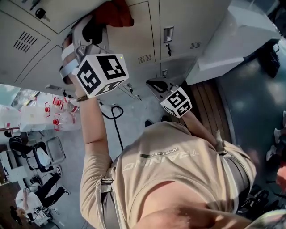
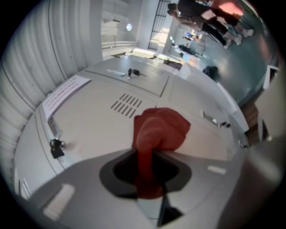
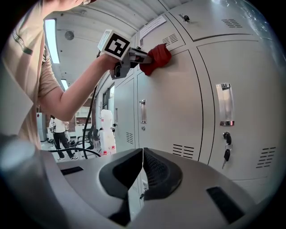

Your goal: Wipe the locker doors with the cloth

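Note:
A red cloth [image 2: 161, 129] is pinched in my left gripper [image 2: 146, 161], whose jaws are shut on it. The cloth [image 3: 154, 58] is pressed flat against the upper part of a grey locker door [image 3: 172, 103], just below its vent slots [image 2: 126, 103]. In the head view the cloth [image 1: 114, 13] shows above the left gripper's marker cube [image 1: 100, 72]. My right gripper [image 3: 142, 172] hangs lower in front of the lockers, jaws shut together with nothing between them; its marker cube [image 1: 177, 102] sits near the person's chest.
Neighbouring locker doors carry a metal handle [image 3: 224, 104], hanging keys [image 3: 227, 148] and a paper label [image 2: 65, 92]. A black cable [image 1: 114, 117] loops on the floor. People stand by desks [image 3: 59, 134] in the room behind. A wooden bench [image 1: 212, 105] lies at the right.

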Tool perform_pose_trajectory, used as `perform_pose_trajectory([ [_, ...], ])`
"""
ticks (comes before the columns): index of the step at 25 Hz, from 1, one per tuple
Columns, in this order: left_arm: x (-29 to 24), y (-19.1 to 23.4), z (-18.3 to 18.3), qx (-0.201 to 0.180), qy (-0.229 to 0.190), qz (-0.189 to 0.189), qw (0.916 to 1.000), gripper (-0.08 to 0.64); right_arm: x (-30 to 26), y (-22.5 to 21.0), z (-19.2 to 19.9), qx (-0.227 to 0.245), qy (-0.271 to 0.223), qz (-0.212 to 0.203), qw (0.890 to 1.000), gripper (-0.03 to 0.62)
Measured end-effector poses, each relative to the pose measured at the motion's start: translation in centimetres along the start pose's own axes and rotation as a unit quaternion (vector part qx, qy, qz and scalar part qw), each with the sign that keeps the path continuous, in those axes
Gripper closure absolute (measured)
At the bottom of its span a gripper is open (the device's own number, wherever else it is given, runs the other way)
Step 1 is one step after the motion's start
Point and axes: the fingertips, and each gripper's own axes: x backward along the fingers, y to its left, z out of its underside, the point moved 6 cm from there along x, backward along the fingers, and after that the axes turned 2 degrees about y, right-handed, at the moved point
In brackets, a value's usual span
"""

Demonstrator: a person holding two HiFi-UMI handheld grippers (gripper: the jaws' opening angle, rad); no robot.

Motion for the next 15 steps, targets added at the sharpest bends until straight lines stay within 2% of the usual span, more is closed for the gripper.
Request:
perform_pose_trajectory([
  [3, -0.6, -1.3, 0.3, 0.0, 0.0, 0.0, 1.0, 0.476, -0.1, -0.4, 0.1, -0.003, 0.002, 0.003, 1.0, 0.577],
  [5, -0.8, -2.4, 0.8, 0.007, 0.0, 0.012, 0.9999, 0.476, -0.3, -0.7, 0.1, -0.003, 0.003, 0.003, 1.0, 0.577],
  [10, -1.1, -7.1, 2.8, 0.028, 0.013, 0.068, 0.9972, 0.476, -0.7, -1.0, 0.6, -0.008, 0.011, 0.001, 1.0, 0.577],
  [15, -1.5, -12.4, 5.1, 0.043, 0.033, 0.128, 0.9903, 0.476, -1.4, -1.1, 0.8, -0.009, 0.019, -0.001, 1.0, 0.577],
])
